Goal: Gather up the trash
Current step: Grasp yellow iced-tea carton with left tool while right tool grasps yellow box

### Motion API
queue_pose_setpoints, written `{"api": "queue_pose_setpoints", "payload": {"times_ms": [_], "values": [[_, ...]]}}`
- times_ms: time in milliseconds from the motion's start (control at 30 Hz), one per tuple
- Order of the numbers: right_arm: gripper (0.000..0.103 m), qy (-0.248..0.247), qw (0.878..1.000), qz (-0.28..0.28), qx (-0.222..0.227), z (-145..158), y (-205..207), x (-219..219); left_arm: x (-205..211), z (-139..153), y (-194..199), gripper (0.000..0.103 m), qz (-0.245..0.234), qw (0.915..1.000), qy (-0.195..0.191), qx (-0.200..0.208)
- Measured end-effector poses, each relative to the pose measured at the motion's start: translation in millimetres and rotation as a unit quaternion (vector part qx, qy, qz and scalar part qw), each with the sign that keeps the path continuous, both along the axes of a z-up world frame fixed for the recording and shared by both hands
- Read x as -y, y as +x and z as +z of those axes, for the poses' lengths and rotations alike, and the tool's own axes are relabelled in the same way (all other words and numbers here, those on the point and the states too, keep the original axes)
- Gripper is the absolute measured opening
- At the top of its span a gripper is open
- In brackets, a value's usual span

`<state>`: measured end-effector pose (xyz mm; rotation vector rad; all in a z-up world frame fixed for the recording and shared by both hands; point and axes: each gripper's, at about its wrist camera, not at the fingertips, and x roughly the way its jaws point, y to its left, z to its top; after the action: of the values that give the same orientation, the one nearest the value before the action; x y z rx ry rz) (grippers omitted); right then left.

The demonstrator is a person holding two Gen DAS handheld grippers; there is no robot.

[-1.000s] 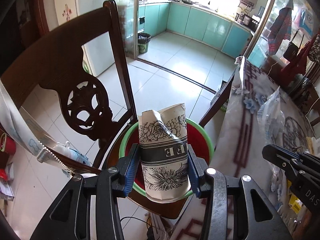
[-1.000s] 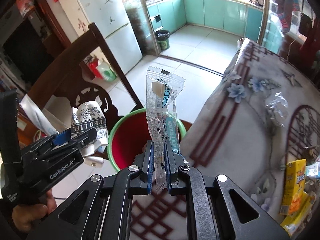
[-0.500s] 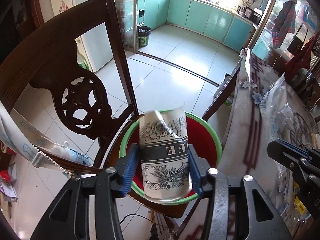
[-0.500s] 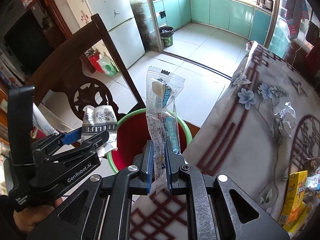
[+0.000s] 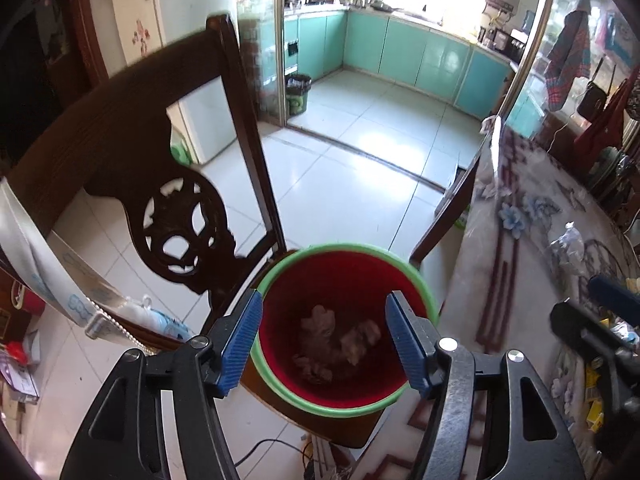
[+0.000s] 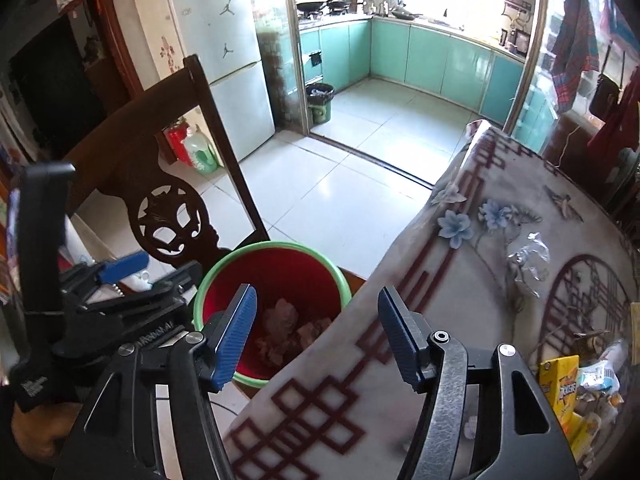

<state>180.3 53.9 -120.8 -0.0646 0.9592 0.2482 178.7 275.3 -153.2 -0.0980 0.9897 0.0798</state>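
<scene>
A red bucket with a green rim (image 5: 424,292) (image 6: 340,276) stands on a dark wooden chair beside the table. Crumpled trash (image 5: 340,340) (image 6: 288,328) lies at its bottom. My left gripper (image 5: 324,340) hovers over the bucket; its jaws are opening and nothing is between them. My right gripper (image 6: 316,332) hangs above the table's edge, just right of the bucket; its jaws are opening too, with nothing between them. The left gripper (image 6: 132,276) also shows in the right wrist view, left of the bucket, with a hand below it.
The carved chair back (image 5: 176,216) rises left of the bucket. The table under a flowered cloth (image 6: 460,300) carries a crumpled clear wrapper (image 6: 528,256), a yellow box (image 6: 560,388) and more packets at the right edge. Tiled floor runs towards a kitchen; a cable lies below the chair.
The printed paper cup has left the left gripper and the clear snack wrapper has left the right one. Both pairs of jaws have spread apart and stand bare.
</scene>
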Motion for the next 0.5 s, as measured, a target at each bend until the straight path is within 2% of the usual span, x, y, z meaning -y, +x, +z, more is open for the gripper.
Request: {"api": "queue_pose_setpoints", "payload": {"times_ms": [167, 300, 500], "values": [[0.062, 0.006, 1.0, -0.024, 0.005, 5.2, -8.0, 23.9, 19.0, 32.5, -12.4, 0.063, -0.012, 0.9992, 0.0, 0.039], [0.062, 0.01, 0.999, -0.045, 0.01, 11.4, -18.0, 48.0, 38.4, 49.2, -19.6, 0.063, -0.027, 0.9981, -0.006, 0.054], [0.066, 0.016, 0.997, -0.075, 0.003, 10.9, -42.1, 86.7, 85.6, 49.3, -30.1, 0.063, -0.065, 0.9968, -0.016, 0.043]]}}
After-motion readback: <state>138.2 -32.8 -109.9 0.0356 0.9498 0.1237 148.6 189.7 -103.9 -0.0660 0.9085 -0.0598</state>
